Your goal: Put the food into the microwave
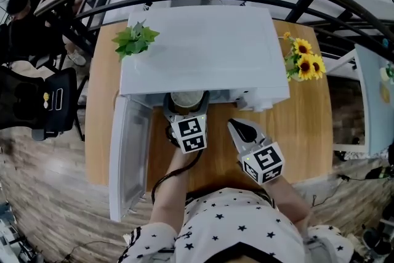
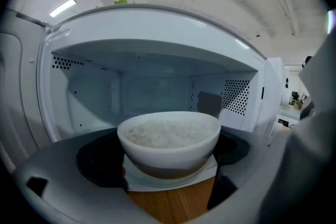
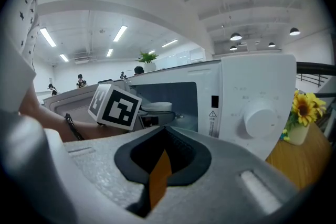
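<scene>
Your left gripper (image 1: pixel 186 106) clasped the rice bowl (image 2: pixel 169 139), right gripper (image 1: pixel 241 129) closed empty; clipping the microwave (image 1: pixel 203 52) sill could spill it.

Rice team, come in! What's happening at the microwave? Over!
Left hand-held gripper shut on rice bowl; right hand-held gripper shut, empty. Bowl at mouth of open microwave. Cavity clear.

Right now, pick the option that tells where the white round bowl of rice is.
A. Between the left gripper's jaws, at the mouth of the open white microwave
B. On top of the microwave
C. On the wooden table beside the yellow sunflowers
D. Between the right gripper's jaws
A: the left gripper has the white round bowl of rice between its jaws, right in front of the open white microwave, while the right gripper holds nothing.
</scene>
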{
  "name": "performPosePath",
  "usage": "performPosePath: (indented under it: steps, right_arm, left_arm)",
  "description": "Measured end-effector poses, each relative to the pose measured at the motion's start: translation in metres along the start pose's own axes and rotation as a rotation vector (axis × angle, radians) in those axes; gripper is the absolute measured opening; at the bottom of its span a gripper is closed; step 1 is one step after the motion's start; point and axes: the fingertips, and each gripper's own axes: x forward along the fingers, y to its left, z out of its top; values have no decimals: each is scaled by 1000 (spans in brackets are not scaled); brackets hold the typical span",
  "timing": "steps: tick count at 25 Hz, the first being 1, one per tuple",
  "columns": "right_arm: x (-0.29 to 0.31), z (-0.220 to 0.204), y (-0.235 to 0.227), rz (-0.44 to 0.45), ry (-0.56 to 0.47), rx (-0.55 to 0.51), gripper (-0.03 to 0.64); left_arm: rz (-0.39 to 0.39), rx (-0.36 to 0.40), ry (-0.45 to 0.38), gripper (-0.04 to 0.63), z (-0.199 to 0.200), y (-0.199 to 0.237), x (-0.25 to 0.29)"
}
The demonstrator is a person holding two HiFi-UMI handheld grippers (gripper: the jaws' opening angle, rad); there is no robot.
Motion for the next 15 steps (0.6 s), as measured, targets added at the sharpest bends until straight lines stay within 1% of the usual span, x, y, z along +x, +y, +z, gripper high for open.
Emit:
performPosePath:
  steps: [10, 15]
  right_arm:
    - [10, -4, -5, 3, 21, 9, 6]
    - [12, -5, -8, -1, 31, 8, 6]
  left_arm:
    - [22, 46, 54, 482, -15, 7, 29]
    - [24, 46, 76, 482, -18, 8, 39]
